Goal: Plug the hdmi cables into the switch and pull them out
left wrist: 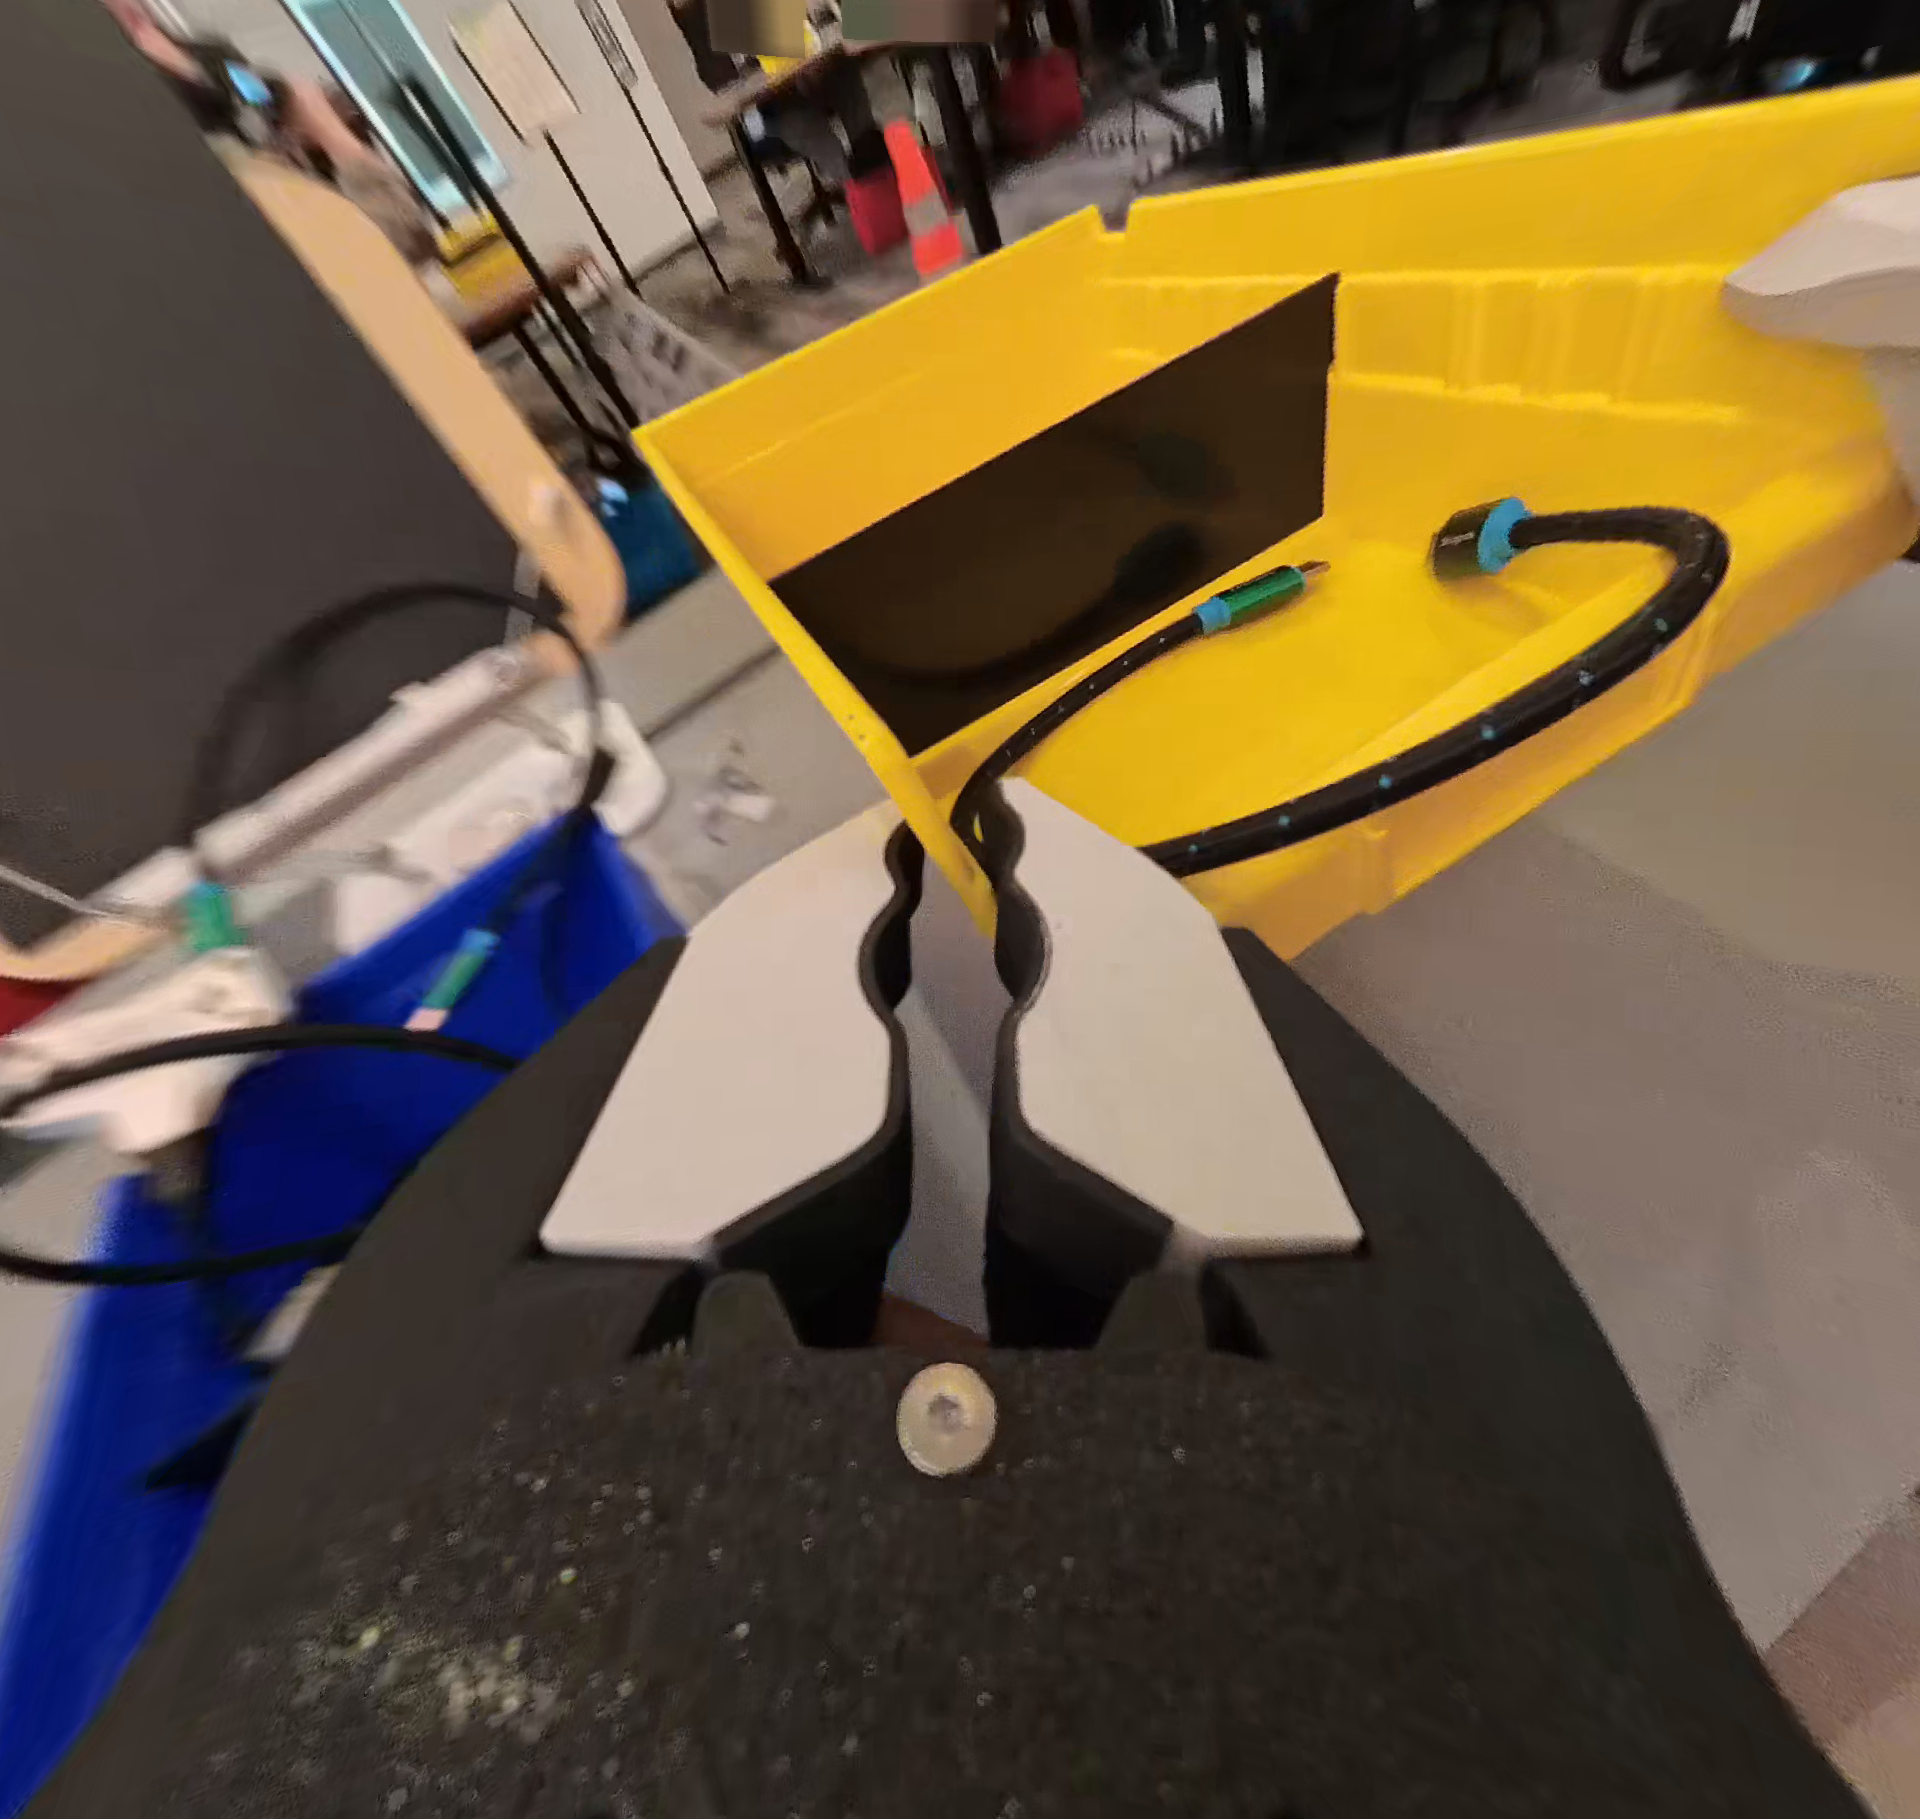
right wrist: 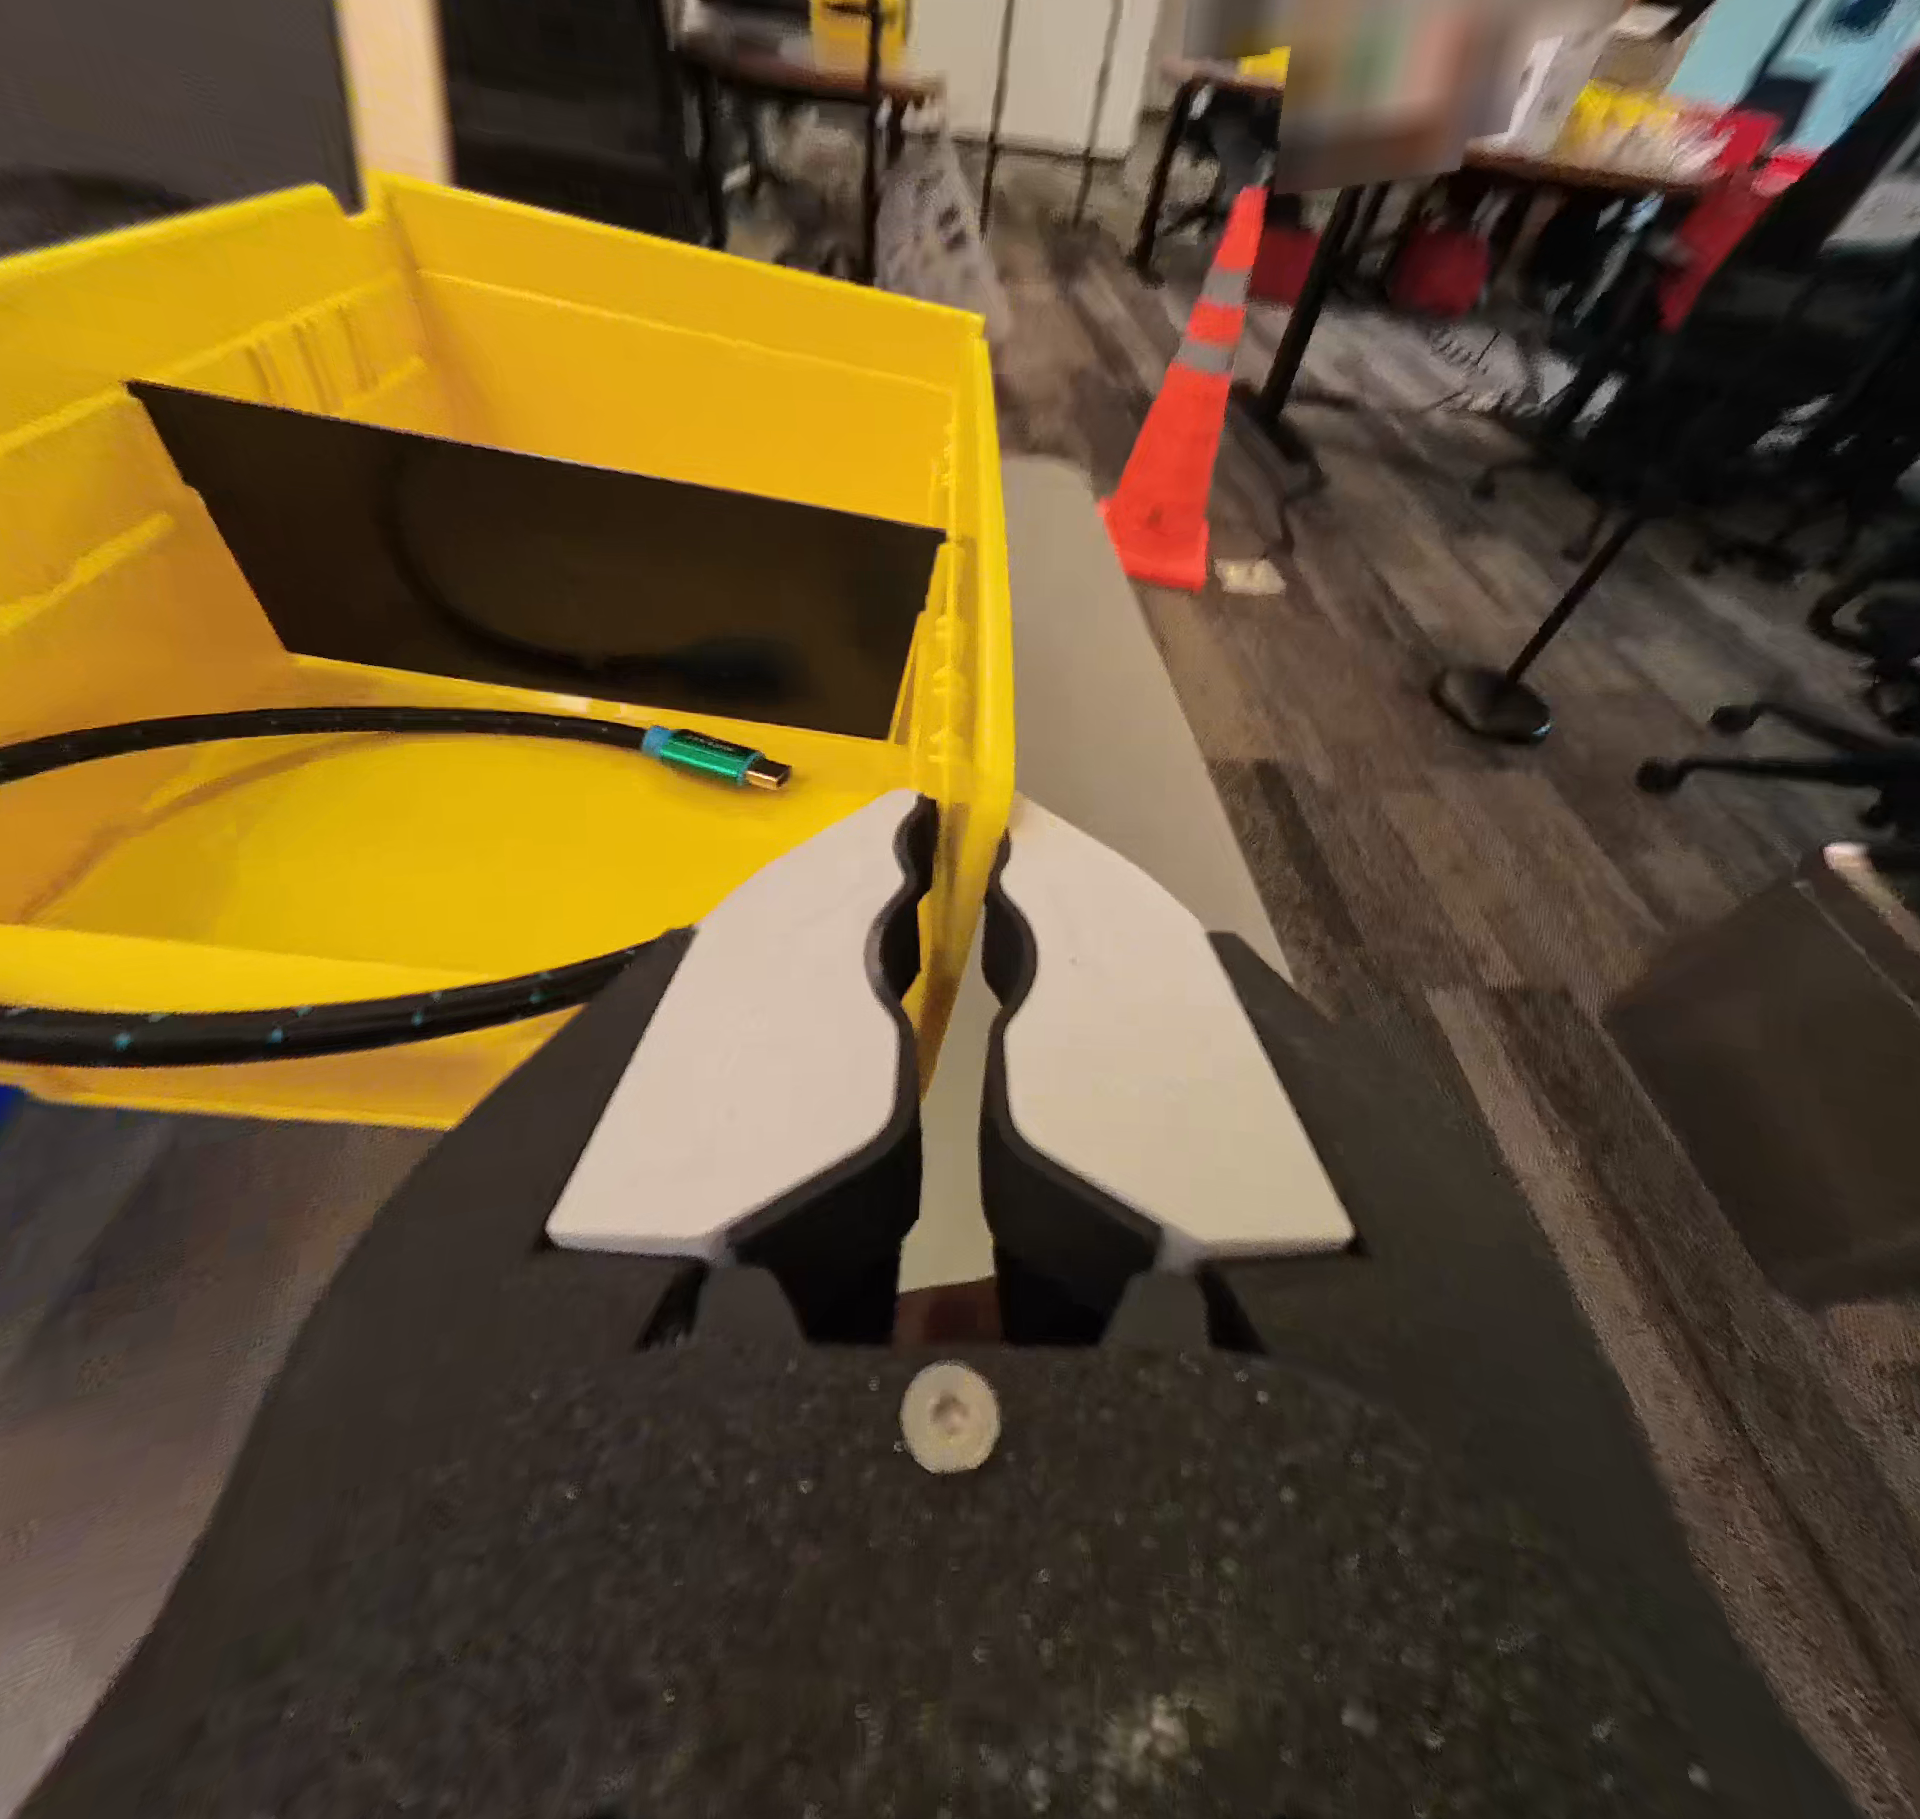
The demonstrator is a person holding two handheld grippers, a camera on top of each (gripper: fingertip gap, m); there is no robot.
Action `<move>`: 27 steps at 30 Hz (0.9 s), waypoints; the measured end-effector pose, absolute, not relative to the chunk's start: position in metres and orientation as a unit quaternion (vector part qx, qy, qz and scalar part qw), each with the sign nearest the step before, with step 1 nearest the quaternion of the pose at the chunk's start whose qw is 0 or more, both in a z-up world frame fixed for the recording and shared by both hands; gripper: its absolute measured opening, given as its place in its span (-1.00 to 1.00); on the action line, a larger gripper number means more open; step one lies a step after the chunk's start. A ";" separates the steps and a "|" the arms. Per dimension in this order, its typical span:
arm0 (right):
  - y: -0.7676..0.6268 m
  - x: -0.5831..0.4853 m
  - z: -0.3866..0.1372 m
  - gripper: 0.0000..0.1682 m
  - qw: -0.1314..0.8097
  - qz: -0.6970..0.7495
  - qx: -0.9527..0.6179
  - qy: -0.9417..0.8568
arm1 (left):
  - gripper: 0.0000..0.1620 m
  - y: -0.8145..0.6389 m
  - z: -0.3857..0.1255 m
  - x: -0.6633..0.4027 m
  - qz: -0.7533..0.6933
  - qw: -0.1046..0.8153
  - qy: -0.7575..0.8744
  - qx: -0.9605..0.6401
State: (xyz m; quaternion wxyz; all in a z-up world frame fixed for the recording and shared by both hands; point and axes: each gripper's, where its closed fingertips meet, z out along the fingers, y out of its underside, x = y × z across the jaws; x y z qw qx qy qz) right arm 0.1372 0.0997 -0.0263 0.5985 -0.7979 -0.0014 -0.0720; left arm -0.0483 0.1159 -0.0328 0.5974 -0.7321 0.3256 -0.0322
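Note:
A yellow bin [left wrist: 1351, 335] stands on a grey table, with a black divider panel [left wrist: 1060, 522] across it. In it lies a black braided HDMI cable [left wrist: 1455, 751] with a green plug [left wrist: 1257, 590] and a black plug with a blue ring [left wrist: 1475, 538]. My left gripper [left wrist: 956, 824] is shut on the bin's left wall at its near corner. My right gripper [right wrist: 961, 824] is shut on the bin's right wall [right wrist: 966, 626]. The green plug [right wrist: 717, 756] and the cable [right wrist: 312, 1026] also show in the right wrist view. The right gripper's white finger [left wrist: 1839, 263] shows in the left wrist view. I see no switch clearly.
A blue bin [left wrist: 343, 1125] to the left holds blurred white items and more black cables [left wrist: 260, 1042]. The table's right edge [right wrist: 1174, 730] drops to carpet. An orange cone [right wrist: 1174, 419], tables and chairs stand beyond. Spacing between my two grippers at the tips: around 20 centimetres.

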 end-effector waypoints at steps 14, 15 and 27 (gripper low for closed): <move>0.153 0.173 -0.142 -0.95 0.537 -0.017 -0.843 -0.005 | -0.82 0.148 -0.152 -0.020 -0.054 0.521 0.285 -0.802; 0.157 0.174 -0.142 -0.94 0.535 -0.025 -0.845 -0.005 | -0.79 0.150 -0.152 -0.019 -0.062 0.511 0.284 -0.809; 0.116 0.169 -0.079 -0.60 0.577 -0.094 -0.811 0.026 | -0.61 0.050 -0.064 -0.051 -0.241 0.496 0.353 -0.755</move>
